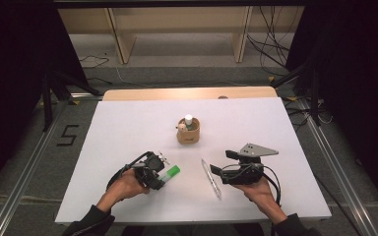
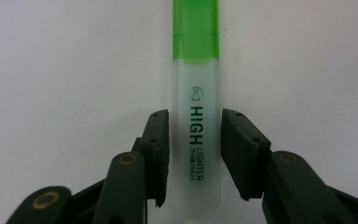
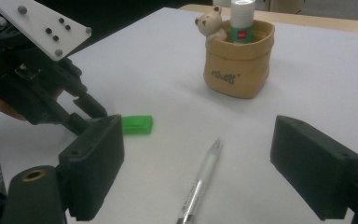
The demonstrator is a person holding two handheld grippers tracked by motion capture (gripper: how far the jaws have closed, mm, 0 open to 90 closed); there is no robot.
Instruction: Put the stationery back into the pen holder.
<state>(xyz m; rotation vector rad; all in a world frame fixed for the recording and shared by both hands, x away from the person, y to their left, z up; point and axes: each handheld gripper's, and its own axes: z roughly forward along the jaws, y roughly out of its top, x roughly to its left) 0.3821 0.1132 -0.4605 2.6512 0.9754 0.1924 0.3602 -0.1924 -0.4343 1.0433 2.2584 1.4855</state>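
You are bracketing the highlighter [image 2: 196, 135] with your left gripper [image 2: 196, 156]: its jaws are standing on either side of the pale barrel, below the green cap, the left pad looking just in contact and the right with a thin gap, so I am not reading this as a firm grip. No earlier look is available, so judge the squeeze by eye. To do this well, you should be keeping the barrel centred between the pads and square to them, closing evenly so it is not rolling sideways on the smooth sheet, then lifting straight.

The highlighter [image 1: 169, 174] is lying flat on the white table cover [image 1: 128, 128], near your left hand [image 1: 128, 186]. Your right gripper [image 3: 196, 172] is waiting with its jaws wide apart, holding nothing, over the clear pen [image 3: 200, 184] lying beside it.

Farther out, the tan pouch-shaped holder [image 1: 188, 134] is standing upright mid-table with a small bear figure [image 3: 210, 22] and a white bottle [image 3: 241, 21] inside. Beyond the table, wooden shelving [image 1: 177, 29] and loose cables [image 1: 270, 44] are sitting on a grey floor.
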